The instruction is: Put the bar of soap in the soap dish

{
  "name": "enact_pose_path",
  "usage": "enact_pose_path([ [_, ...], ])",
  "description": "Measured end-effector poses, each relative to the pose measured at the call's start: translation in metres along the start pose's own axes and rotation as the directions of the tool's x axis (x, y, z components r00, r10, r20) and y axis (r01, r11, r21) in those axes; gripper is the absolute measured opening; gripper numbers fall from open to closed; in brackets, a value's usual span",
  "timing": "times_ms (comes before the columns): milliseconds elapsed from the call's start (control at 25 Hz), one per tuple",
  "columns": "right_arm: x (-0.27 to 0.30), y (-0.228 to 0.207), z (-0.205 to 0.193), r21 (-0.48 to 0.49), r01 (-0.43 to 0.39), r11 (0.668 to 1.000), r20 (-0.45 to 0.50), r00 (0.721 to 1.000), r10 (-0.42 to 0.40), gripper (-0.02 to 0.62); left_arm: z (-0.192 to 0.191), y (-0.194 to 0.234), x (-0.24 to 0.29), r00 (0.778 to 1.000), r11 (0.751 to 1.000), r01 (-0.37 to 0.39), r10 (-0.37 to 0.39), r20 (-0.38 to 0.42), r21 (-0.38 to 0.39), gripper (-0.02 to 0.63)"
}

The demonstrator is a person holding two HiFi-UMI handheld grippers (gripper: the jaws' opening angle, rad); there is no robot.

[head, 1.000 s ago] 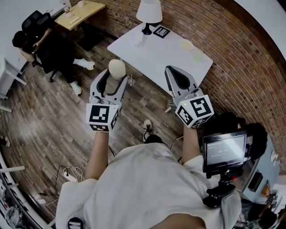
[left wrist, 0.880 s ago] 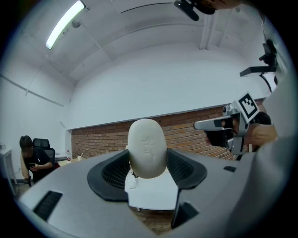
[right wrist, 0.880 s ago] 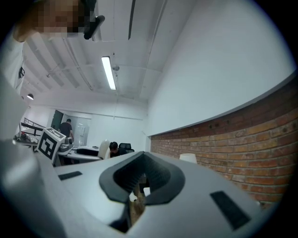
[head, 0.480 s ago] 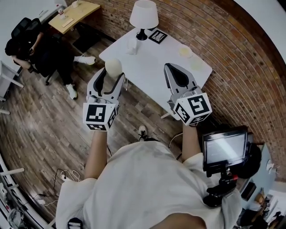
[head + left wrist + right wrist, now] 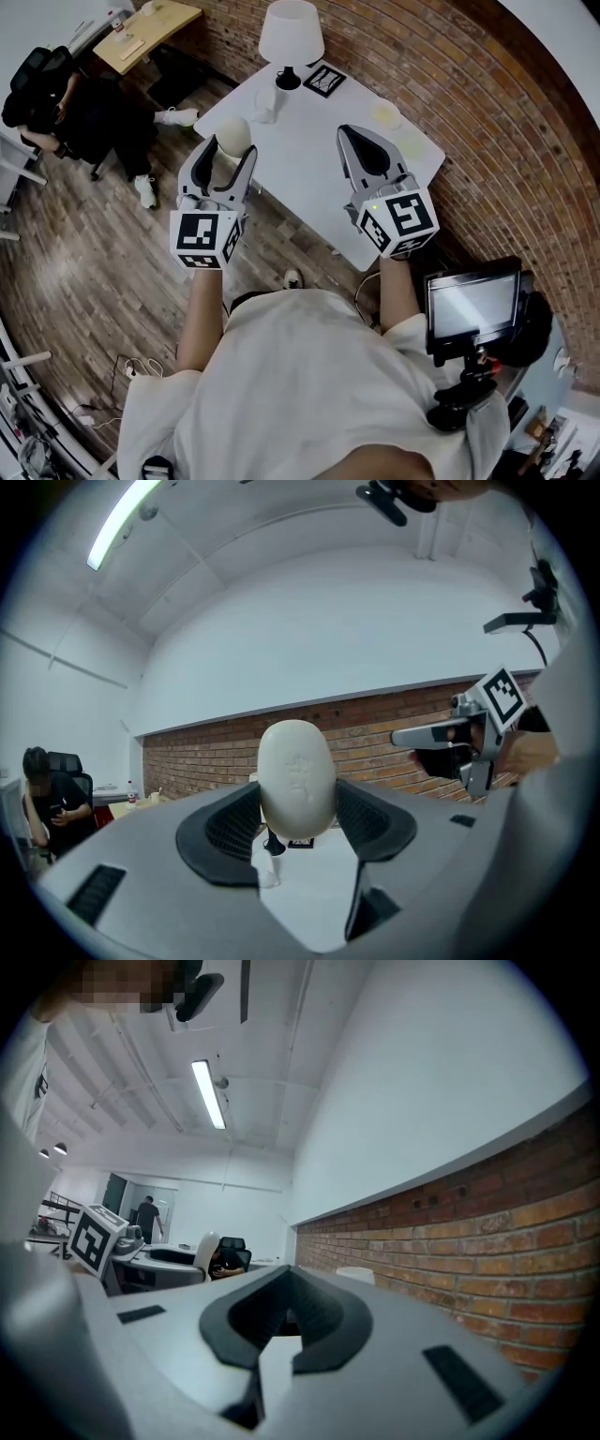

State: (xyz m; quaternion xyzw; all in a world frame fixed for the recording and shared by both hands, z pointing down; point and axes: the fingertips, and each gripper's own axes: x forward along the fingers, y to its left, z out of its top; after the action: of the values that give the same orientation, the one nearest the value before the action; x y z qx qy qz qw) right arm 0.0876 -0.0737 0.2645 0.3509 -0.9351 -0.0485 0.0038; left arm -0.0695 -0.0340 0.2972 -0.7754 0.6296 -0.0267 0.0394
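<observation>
As the person stands over the white table (image 5: pixel 309 178), the left gripper (image 5: pixel 230 150) grips the bar of soap (image 5: pixel 297 778), pale and oval, upright between its pads at the jaw tips. Beside it, the right gripper (image 5: pixel 361 141) has its jaws drawn together, nothing between them.

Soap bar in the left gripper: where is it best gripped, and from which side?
Grip the soap bar across its narrow edges, low down, coming from its bottom end, as the left gripper does. The oval stands on end, broad face toward the camera, upper half free beyond the pads.
</observation>
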Motion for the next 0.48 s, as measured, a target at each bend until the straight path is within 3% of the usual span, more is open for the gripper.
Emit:
enact_pose_path([
  [480, 0.03, -0.028, -0.015, 0.008, 0.009, 1.0, -0.032, 0.999, -0.009, 0.005, -0.01, 0.008, 0.037, 1.0, 1.0, -0.014, 0.014, -0.023, -0.008, 0.258],
])
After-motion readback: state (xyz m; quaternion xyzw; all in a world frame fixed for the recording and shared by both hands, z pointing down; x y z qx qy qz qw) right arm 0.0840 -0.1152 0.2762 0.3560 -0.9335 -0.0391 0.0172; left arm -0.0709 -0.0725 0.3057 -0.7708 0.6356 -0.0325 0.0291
